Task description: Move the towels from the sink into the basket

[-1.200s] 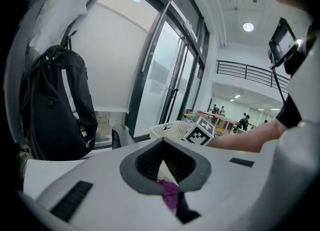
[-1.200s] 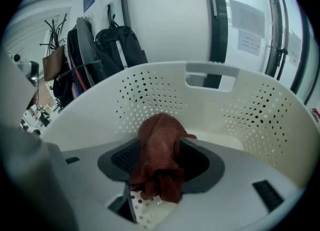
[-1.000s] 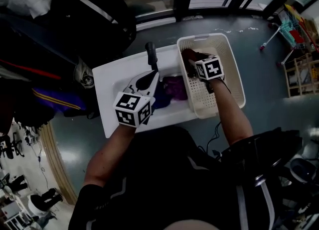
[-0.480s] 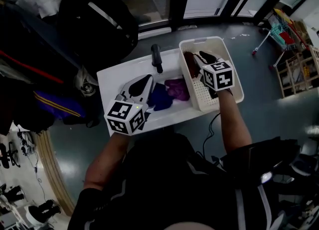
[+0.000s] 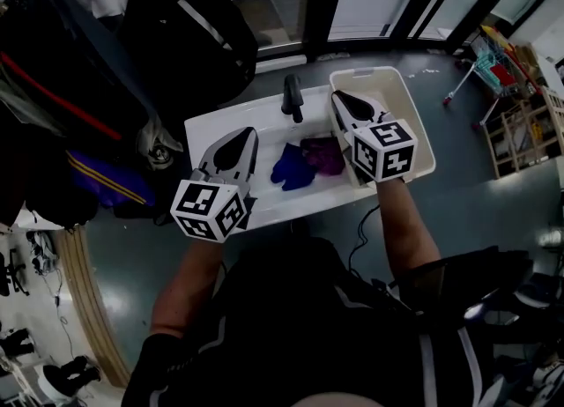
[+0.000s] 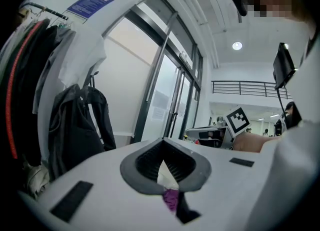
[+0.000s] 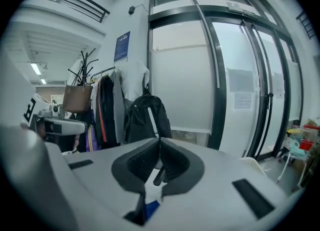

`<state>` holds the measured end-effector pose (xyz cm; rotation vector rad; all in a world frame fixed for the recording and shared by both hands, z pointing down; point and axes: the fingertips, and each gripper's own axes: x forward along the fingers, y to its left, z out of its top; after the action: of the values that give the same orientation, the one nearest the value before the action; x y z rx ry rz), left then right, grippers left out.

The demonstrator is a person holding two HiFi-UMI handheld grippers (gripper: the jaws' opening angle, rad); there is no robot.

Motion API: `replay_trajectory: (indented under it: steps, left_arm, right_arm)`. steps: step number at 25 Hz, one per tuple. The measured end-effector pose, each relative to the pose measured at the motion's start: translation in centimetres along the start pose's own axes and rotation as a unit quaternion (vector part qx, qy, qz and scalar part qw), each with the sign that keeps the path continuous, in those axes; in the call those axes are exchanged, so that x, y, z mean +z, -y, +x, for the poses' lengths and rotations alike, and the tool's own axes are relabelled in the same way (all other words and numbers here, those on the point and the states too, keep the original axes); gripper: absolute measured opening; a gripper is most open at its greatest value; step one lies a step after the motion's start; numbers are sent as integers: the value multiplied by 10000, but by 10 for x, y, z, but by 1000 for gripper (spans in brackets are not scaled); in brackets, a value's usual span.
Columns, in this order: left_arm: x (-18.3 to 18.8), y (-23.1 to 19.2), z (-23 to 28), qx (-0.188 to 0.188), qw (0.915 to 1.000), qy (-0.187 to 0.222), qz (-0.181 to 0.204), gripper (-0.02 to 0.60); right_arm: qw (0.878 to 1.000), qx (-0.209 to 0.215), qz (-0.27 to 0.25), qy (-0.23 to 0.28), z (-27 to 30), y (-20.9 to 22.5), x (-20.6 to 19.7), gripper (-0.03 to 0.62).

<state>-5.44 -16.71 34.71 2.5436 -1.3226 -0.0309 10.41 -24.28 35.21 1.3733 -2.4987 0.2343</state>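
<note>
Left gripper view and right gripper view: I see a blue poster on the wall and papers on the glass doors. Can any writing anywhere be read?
Blue poster: printed lines, too small and blurred to read.
Papers on the glass doors: too small to read.
Marker cubes: black-and-white square patterns only, no letters or numbers.
Nothing else bears legible text, so no wording can be quoted.

both forearms reach forward. the left white tongs [image 5: 240,136] are pressed together, empty; the right white tongs [image 5: 342,99] have just closed, empty.
</note>
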Motion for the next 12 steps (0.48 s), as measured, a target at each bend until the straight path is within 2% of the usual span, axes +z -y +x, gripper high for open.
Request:
replay_trajectory:
  steps: [6,12]
  left_arm:
    - [5,-18,-36,311,9994,142,76,2]
    - [10,-32,-62,570,9977,333,151,2]
  right_arm:
    - [9988,113,189,448,-11,-48,11,11]
    - [9973,182,258,664,-21,-79,12,11]
